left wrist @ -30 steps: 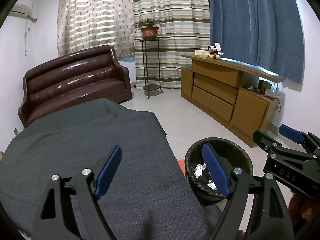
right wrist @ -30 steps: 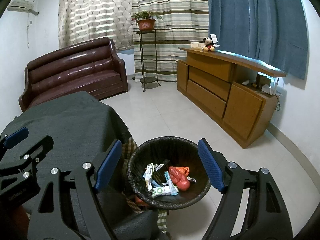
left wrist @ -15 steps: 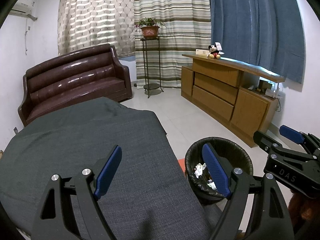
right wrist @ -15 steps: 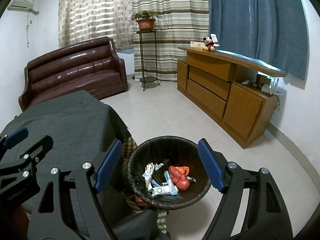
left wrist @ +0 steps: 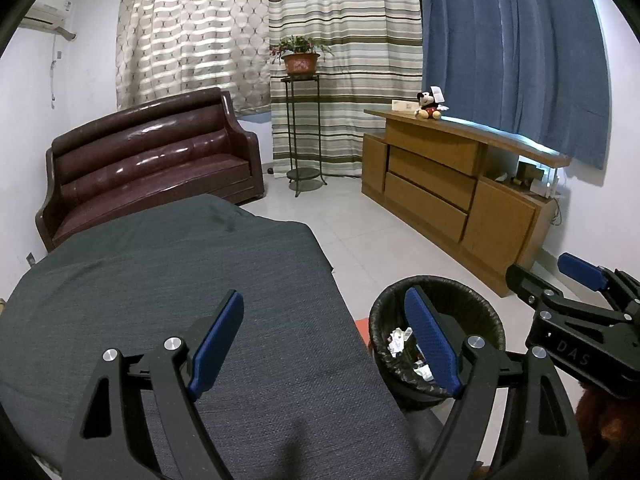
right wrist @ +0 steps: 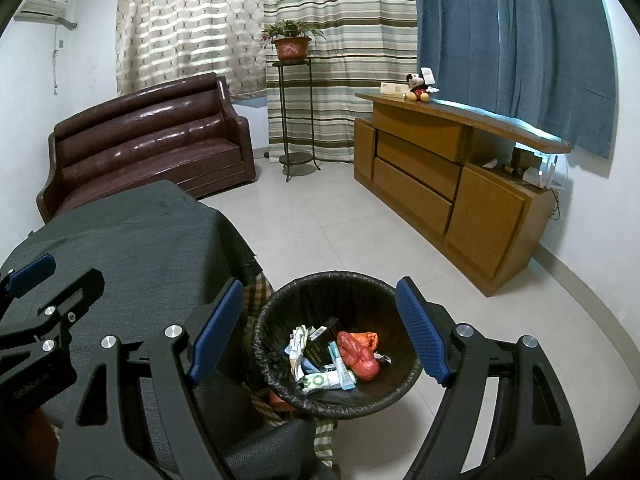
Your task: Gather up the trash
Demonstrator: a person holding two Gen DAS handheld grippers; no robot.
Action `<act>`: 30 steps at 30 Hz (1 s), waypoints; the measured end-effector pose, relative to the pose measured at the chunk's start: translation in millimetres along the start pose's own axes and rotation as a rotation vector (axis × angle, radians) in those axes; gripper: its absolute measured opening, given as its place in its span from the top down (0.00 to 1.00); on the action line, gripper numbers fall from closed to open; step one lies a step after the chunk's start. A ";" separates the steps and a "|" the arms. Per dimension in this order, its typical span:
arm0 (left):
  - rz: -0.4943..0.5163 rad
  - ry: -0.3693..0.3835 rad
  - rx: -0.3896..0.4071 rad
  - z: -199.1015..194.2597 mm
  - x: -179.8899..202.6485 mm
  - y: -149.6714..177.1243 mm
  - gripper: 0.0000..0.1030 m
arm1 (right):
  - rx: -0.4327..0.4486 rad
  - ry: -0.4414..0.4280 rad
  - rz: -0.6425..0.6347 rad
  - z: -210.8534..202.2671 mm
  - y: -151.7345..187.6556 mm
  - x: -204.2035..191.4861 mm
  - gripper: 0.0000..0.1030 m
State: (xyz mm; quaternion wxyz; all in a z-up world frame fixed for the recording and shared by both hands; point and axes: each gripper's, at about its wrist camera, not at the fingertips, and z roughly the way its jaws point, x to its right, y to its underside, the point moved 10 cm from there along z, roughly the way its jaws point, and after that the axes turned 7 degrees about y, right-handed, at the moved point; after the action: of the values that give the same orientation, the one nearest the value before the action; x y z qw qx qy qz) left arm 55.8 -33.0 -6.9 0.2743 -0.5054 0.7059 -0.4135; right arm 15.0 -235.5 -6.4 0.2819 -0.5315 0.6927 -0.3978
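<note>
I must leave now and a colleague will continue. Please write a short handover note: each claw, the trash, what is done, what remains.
Left claw: open, empty, over the grey cloth-covered table.
Right claw: open, empty, over the black-lined bin.
Trash: wrappers, a small box and a red bag lie inside the bin, on the floor beside the table.
Done: those pieces are binned.
Left: no loose trash shows on the table or floor; check outside these views.

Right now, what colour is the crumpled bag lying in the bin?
Orange-red bag, inside the black-lined bin; clearest in the right wrist view.
</note>
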 end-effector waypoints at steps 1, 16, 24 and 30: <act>0.001 0.004 0.000 -1.1 0.5 0.4 0.22 | -0.001 0.000 0.000 -1.1 0.5 0.1 0.26; -0.002 -0.001 0.010 2.4 13.4 0.8 0.19 | -0.002 -0.001 0.000 -1.2 0.4 -0.6 0.26; -0.018 0.026 0.015 3.8 23.0 0.6 0.18 | -0.001 0.000 0.000 -2.0 1.5 0.6 0.26; -0.003 0.009 0.039 1.8 27.9 -2.2 0.18 | -0.001 -0.001 0.000 -1.0 0.9 0.3 0.26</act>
State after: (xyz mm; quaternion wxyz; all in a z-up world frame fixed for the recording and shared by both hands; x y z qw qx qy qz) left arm 48.9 -60.0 -5.1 0.2806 -0.4990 0.6982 -0.4298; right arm 13.6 -235.4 -6.6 0.2818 -0.5318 0.6927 -0.3973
